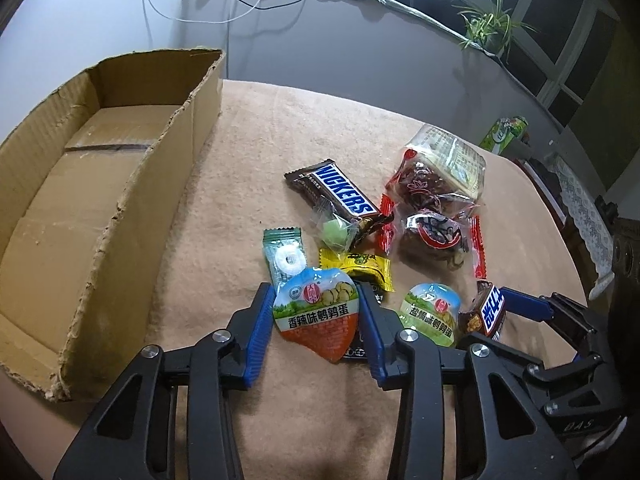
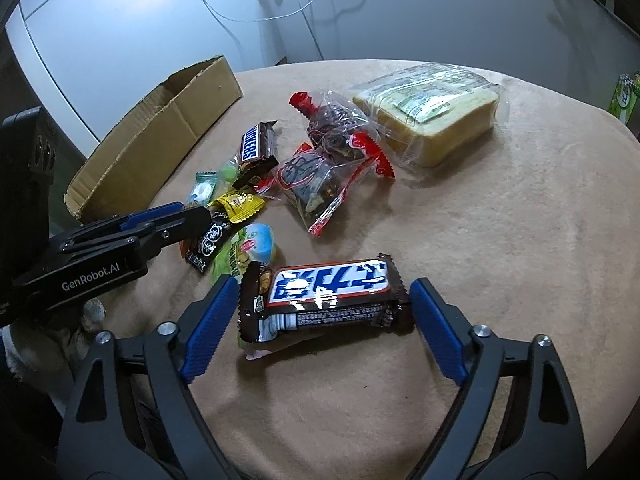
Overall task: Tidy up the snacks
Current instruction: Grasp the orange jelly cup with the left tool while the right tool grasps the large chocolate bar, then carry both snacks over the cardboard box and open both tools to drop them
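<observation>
Left tongs (image 1: pixel 316 320): blue pads flank an orange-bottomed quail-egg pouch (image 1: pixel 315 316), both pads at its edges, clenched on it. Right tongs (image 2: pixel 320 320): jaws spread around a Snickers bar with Chinese lettering (image 2: pixel 326 294); left pad touches its wrapper end, right pad stands just clear, so released, the bar lying on the counter (image 2: pixel 480 240), which is covered in tan cloth. Beside the left tongs: a second, green quail-egg pouch (image 1: pixel 432 312), a yellow candy packet (image 1: pixel 362 266), a mint in a green wrapper (image 1: pixel 285 254), a green sweet in clear wrap (image 1: pixel 335 232). Farther out: an English-lettered Snickers bar (image 1: pixel 336 190), two red-edged clear packets of dark snack (image 1: pixel 434 236), wrapped sliced bread (image 2: pixel 432 120). Far left: open cardboard box (image 1: pixel 132 216), nothing visible inside.
</observation>
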### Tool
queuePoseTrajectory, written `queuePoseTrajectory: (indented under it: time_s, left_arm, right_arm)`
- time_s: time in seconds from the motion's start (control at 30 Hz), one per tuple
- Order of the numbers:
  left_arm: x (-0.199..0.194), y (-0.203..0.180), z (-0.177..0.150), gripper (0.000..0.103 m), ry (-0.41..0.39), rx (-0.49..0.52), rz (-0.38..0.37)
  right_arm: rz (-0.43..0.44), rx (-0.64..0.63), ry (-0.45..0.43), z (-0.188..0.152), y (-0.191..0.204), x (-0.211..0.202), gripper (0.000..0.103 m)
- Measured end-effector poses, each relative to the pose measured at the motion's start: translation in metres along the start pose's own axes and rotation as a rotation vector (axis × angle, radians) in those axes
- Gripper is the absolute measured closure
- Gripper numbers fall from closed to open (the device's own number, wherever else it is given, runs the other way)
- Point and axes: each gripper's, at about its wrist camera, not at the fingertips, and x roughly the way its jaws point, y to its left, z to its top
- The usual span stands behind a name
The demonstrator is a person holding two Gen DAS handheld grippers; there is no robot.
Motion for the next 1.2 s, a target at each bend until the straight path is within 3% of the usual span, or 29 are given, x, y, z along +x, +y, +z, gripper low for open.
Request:
queuePoseTrajectory:
  time_s: [0.2, 0.47, 0.93, 1.2]
  left_arm:
    - [-0.001, -0.001, -0.002, 0.064, -0.005, 0.015, 0.008]
    - [-0.002, -0.001, -0.004, 0.064, -0.024, 0.013, 0.008]
    - [-0.006, 0.0, -0.007, 0.067, -0.04, 0.019, 0.008]
    - [-0.009, -0.001, -0.009, 0.068, -0.043, 0.025, -0.002]
  right_arm:
    - [-0.003, 0.003, -0.001, -0.001, -0.002, -0.002, 0.023]
    - [-0.002, 0.021, -0.004, -0.001, -0.008, -0.009, 0.045]
    - [-0.054, -0.039, -0.005, -0.003, -0.004, -0.009, 0.048]
    - [-0.06, 0.006, -0.015, -0.003, -0.013, -0.015, 0.054]
